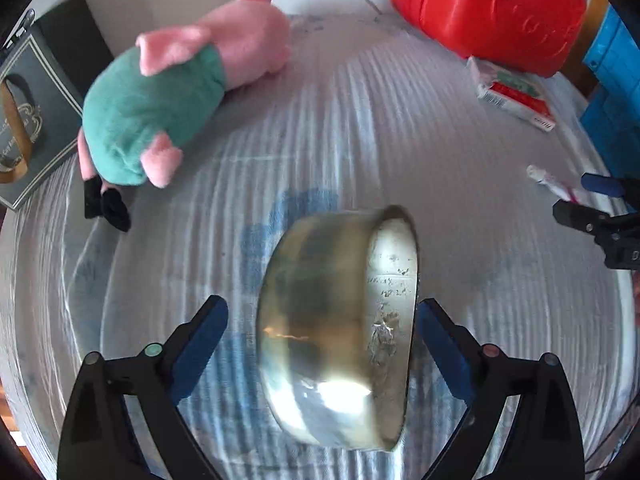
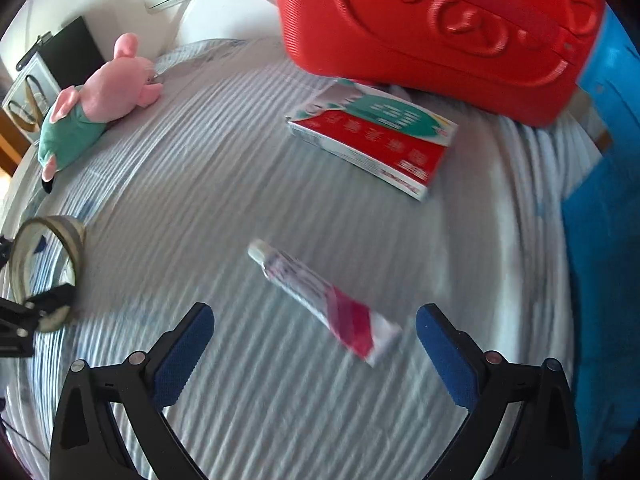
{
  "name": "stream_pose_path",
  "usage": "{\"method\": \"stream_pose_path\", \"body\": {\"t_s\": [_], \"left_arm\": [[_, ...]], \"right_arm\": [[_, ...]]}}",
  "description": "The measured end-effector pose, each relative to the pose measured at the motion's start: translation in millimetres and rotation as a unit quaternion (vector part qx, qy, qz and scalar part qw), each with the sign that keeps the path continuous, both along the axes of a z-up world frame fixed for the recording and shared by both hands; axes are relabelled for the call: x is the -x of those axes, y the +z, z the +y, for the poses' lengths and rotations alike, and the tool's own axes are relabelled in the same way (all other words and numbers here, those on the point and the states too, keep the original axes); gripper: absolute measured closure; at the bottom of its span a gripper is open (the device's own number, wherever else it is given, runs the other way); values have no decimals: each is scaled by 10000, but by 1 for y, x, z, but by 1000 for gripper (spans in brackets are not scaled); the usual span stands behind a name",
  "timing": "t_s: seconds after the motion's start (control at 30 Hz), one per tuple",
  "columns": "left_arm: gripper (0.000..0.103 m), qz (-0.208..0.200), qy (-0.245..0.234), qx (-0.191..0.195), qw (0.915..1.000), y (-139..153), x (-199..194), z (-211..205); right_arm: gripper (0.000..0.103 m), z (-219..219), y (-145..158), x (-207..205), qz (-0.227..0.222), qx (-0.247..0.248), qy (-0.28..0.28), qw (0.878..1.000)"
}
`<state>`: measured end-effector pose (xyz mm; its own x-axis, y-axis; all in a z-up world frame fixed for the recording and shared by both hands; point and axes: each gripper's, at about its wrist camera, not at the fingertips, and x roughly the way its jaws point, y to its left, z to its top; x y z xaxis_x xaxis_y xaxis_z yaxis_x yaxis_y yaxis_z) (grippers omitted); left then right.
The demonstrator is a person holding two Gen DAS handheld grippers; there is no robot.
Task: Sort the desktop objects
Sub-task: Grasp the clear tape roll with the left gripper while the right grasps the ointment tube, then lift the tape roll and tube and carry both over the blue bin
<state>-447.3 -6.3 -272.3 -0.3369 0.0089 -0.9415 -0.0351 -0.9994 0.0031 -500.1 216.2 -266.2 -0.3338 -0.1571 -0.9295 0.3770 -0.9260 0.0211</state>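
A large roll of clear tape [image 1: 332, 320] stands on its edge on the striped cloth [image 1: 320, 128], between the fingers of my left gripper [image 1: 322, 302]. The right pad sits against the roll's rim, while a gap shows at the left pad, so the jaws stand open. The same roll [image 2: 48, 248] appears at the left edge of the right wrist view. My right gripper [image 2: 314, 308] is open just above a white and red toothpaste tube [image 2: 324, 300], which lies slantwise on the cloth with its flat end between the fingertips. Neither pad touches the tube.
A pink plush pig in green [image 1: 160, 100] lies at the back left beside a dark gift box [image 1: 28, 120]. A red plastic case [image 2: 440, 20] stands at the back, a toothpaste carton [image 2: 376, 140] in front of it. A blue container [image 2: 600, 240] lines the right side.
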Motion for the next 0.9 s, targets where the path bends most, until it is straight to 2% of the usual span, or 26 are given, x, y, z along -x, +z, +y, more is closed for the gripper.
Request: {"method": "stream_pose_path", "body": {"t_s": [0.03, 0.1, 0.13, 0.2, 0.23, 0.27, 0.3, 0.33, 0.37, 0.4, 0.47, 0.6, 0.73, 0.9], "left_arm": [[13, 30, 52, -52, 10000, -2, -1, 1], [24, 119, 164, -192, 9996, 0, -6, 2], [35, 157, 204, -266, 9993, 2, -9, 3], [39, 210, 327, -279, 9989, 4, -13, 5], [43, 255, 379, -269, 9986, 5, -16, 6], [57, 298, 435, -269, 9982, 7, -18, 6], [64, 356, 512, -224, 9978, 10, -22, 5], [70, 350, 550, -297, 9974, 12, -27, 3], [71, 390, 593, -444, 9965, 16, -34, 1], [72, 431, 622, -519, 9958, 19, -37, 0], [72, 516, 642, -436, 9956, 26, -48, 2], [73, 591, 721, -495, 9944, 38, -66, 2], [73, 770, 766, -384, 9933, 56, -91, 7], [73, 1300, 840, -295, 9875, 103, -132, 16]], "right_arm": [[27, -3, -2, 0, -25, -40, 64, 10000], [37, -7, -1, -3, 80, -118, 164, 9998], [45, -8, 0, -4, 81, -107, 202, 9997], [54, -11, 0, -7, 91, -112, 272, 9995], [66, -13, 1, -9, 82, -104, 288, 9995], [78, -14, 2, -11, 64, -100, 288, 9995], [83, -15, 2, -13, 39, -86, 280, 9996], [83, -15, 2, -16, 13, -34, 261, 9997], [83, -14, 2, -19, -8, 28, 256, 9997], [84, -14, 2, -24, -33, 100, 257, 9996], [84, -11, 4, -33, -71, 272, 172, 9995], [84, -4, 22, -62, -7, 653, 72, 9978], [84, -2, 52, -96, 183, 948, 155, 9952], [84, -3, 99, -134, 553, 1215, 273, 9907]]}}
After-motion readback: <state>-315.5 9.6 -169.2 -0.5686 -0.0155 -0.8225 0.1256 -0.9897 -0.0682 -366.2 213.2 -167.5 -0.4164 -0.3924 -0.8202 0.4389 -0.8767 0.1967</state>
